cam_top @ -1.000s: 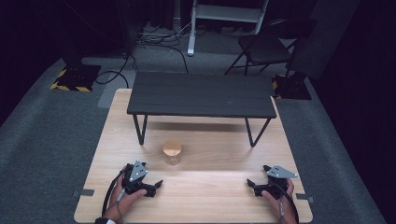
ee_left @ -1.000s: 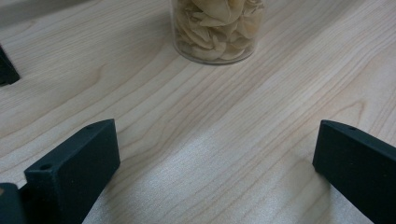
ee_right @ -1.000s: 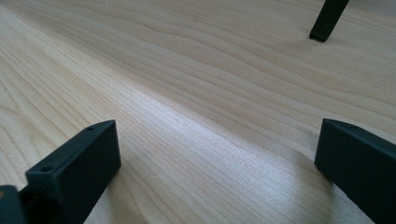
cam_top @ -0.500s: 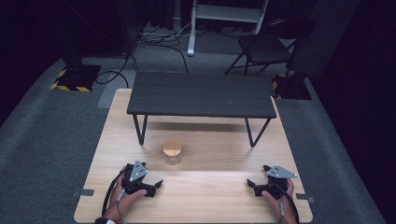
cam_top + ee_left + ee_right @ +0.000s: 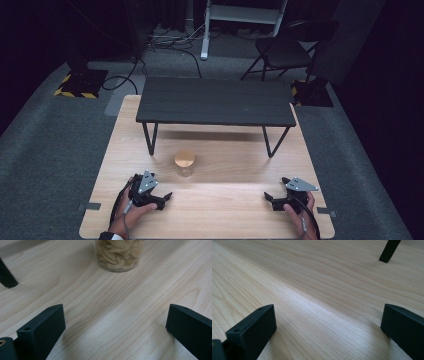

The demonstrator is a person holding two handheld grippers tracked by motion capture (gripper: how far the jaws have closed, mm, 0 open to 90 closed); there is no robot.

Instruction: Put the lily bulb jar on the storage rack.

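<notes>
A small clear jar (image 5: 184,164) with a wooden lid stands on the light wooden table (image 5: 225,215), in front of the black stand. In the left gripper view the jar (image 5: 117,255) holds pale flakes and rises just beyond the jaws. My left gripper (image 5: 166,198) rests on the table at the near left, open, nothing between its jaws (image 5: 112,325). My right gripper (image 5: 267,199) rests at the near right, also open and empty (image 5: 327,327), pointing left across bare wood.
A low black stand (image 5: 216,102) on thin legs spans the far half of the table; one leg foot (image 5: 388,252) is ahead of the right gripper, another (image 5: 6,277) left of the jar. Grey carpet, cables and a folding chair (image 5: 285,50) lie beyond.
</notes>
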